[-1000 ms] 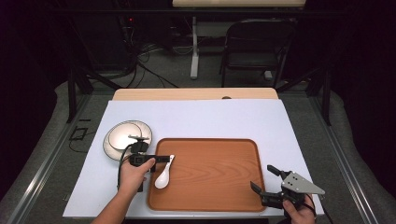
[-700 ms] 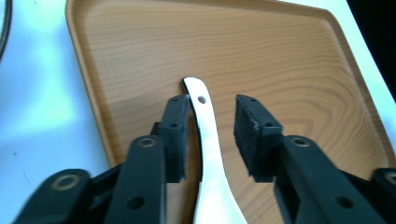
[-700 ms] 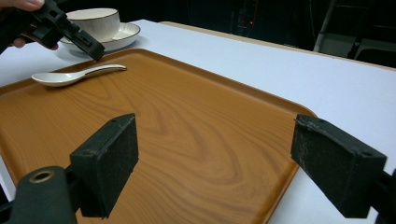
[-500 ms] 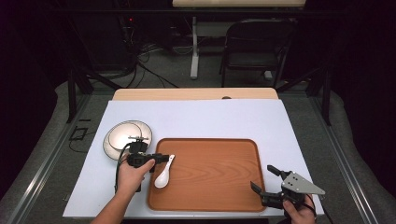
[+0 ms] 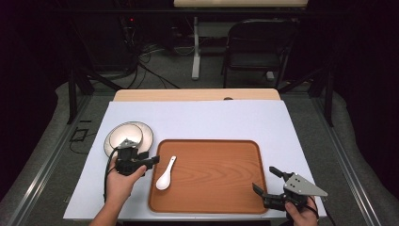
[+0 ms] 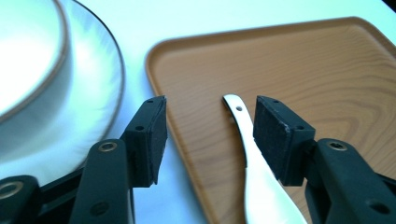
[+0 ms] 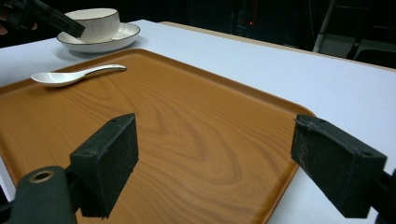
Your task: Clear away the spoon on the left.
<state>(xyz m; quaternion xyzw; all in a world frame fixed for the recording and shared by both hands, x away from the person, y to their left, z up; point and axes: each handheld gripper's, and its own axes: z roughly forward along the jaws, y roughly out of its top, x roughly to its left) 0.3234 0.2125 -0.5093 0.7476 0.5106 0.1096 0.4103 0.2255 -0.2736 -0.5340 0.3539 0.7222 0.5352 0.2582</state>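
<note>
A white spoon (image 5: 165, 174) lies flat on the left part of the brown wooden tray (image 5: 211, 174), its handle pointing to the far side. My left gripper (image 5: 151, 164) hovers over the tray's left rim, open. Its jaws have just been opening, and the spoon (image 6: 243, 126) rests on the tray (image 6: 303, 70) below the gap in the left gripper (image 6: 210, 116), close to one pad and not pressed. Near the tray's front right corner my right gripper (image 5: 264, 180) stands open with nothing between its jaws. From the right gripper (image 7: 215, 135) I see the spoon (image 7: 70, 75) far across the tray (image 7: 187, 116).
A white bowl (image 5: 123, 135) sits on a white plate (image 5: 146, 134) just left of the tray on the pale table cover. The bowl (image 6: 28, 56) and plate (image 6: 93, 70) are close beside the left jaw. A chair (image 5: 256, 47) stands beyond the table.
The left gripper's jaws have spread apart and let go of the spoon, which stays on the tray. That hand has drawn back a little to the left. The right gripper has not moved.
</note>
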